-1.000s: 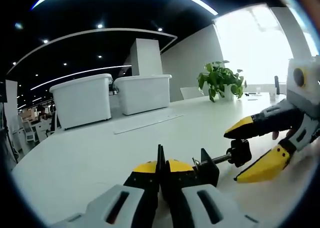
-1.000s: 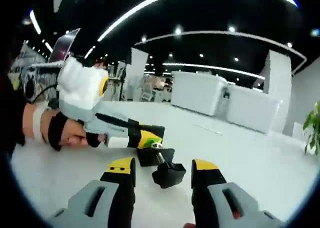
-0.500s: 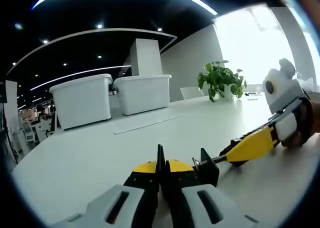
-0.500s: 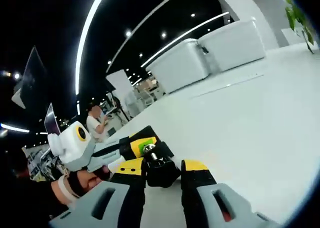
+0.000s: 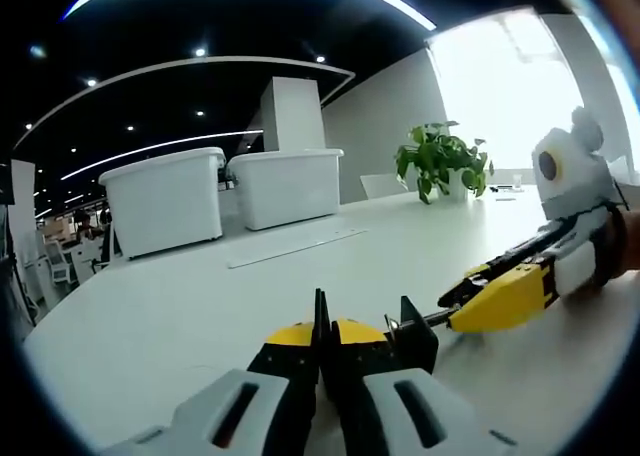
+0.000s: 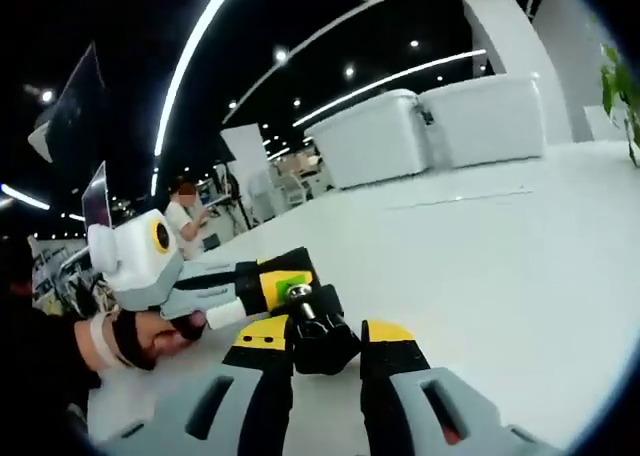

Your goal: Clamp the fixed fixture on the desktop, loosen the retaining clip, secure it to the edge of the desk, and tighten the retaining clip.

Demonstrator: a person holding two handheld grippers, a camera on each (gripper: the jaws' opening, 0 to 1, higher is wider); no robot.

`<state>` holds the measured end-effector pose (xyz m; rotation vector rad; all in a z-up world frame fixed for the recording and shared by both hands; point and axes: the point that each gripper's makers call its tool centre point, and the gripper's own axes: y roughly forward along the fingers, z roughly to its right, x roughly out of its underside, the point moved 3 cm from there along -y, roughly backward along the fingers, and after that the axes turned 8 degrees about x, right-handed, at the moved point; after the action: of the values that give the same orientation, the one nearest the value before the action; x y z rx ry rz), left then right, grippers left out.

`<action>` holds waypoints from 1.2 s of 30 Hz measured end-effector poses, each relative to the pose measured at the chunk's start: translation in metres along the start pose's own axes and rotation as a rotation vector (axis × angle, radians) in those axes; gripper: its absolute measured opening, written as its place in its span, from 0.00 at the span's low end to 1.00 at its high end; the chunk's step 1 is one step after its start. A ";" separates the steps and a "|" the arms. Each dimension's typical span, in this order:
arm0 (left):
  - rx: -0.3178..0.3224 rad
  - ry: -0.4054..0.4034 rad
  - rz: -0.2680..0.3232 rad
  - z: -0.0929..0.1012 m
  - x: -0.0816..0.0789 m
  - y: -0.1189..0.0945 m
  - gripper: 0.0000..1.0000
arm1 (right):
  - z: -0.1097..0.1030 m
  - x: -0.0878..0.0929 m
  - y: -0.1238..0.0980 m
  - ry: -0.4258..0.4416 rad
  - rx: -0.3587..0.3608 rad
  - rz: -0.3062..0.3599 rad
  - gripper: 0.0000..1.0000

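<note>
Fixture (image 5: 405, 334), black clamp on white counter (image 5: 200, 316): body pinched in closed left gripper (image 5: 322, 338) to steady it, while right gripper (image 6: 325, 336) fingers close on its screw knob (image 6: 320, 338), apparently to loosen the clip.

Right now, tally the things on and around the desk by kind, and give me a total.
White bins: 2
Potted plants: 1
Black clamps: 1
Grippers: 2, the left gripper and the right gripper
Total: 6
</note>
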<state>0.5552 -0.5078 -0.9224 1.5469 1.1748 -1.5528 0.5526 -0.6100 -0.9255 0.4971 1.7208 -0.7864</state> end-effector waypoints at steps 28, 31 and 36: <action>-0.004 -0.001 -0.001 0.001 0.000 -0.001 0.05 | -0.012 -0.004 -0.002 -0.782 0.135 0.186 0.23; -0.004 -0.002 -0.001 0.000 0.000 -0.001 0.05 | -0.013 -0.004 -0.002 -0.829 0.152 0.192 0.23; -0.006 -0.001 -0.003 0.000 0.000 -0.001 0.05 | -0.013 -0.004 -0.001 -0.864 0.160 0.206 0.23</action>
<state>0.5545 -0.5069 -0.9227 1.5410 1.1799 -1.5505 0.5443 -0.6011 -0.9195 0.3536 0.8009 -0.8274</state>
